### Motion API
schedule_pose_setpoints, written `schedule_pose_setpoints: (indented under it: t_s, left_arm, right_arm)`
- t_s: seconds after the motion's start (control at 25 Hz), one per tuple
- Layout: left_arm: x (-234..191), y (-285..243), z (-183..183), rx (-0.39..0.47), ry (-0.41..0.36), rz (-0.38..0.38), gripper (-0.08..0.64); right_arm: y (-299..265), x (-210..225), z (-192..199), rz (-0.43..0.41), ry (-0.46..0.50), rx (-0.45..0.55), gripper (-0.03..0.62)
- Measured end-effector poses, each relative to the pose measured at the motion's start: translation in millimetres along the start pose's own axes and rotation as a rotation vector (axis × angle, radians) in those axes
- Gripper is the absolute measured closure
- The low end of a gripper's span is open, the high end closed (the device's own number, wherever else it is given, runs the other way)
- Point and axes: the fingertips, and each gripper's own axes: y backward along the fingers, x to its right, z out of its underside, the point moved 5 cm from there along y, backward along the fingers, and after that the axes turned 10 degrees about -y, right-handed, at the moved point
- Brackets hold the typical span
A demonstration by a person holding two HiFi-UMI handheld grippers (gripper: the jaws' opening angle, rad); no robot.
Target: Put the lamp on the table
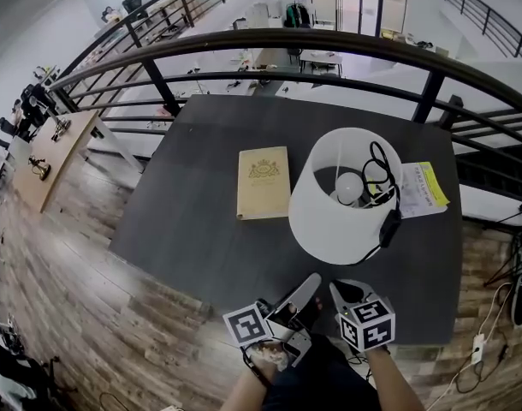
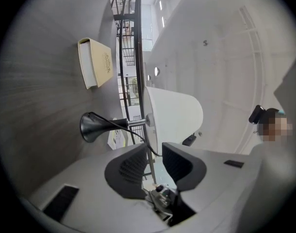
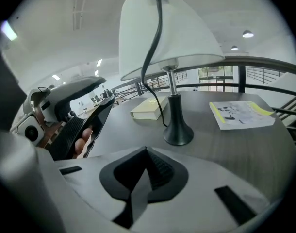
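The lamp [image 1: 342,197] stands on the surface [image 1: 210,229]; our left gripper [image 2: 155,152] is part open and empty, our right gripper [image 3: 147,154] closed on nothing, and either could snag the draped cord [image 1: 389,226], toppling it.

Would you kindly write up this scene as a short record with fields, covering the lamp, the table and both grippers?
Lamp: upright on the table, white shade, black cord draped over it
Table: dark; also bears a book and a paper sheet
Left gripper: jaws apart, empty
Right gripper: jaws together, empty
Task status: lamp already stands on the table
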Motion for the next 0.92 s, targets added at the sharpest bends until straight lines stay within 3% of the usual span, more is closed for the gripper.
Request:
schedule_pose_setpoints:
  t_s: [0.36, 0.92]
  left_arm:
    - [1.6, 3.9, 10.9, -0.038, -0.026, -0.045, 0.549]
    - [4.3, -4.0, 20.7, -0.093, 0.015, -0.051, 0.555]
  right_arm:
    - [5.4, -0.3, -6.9, 0.020, -0.032, 0.008, 0.575]
    - [10.7, 1.8, -17.0, 0.024, -0.081, 0.008, 0.575]
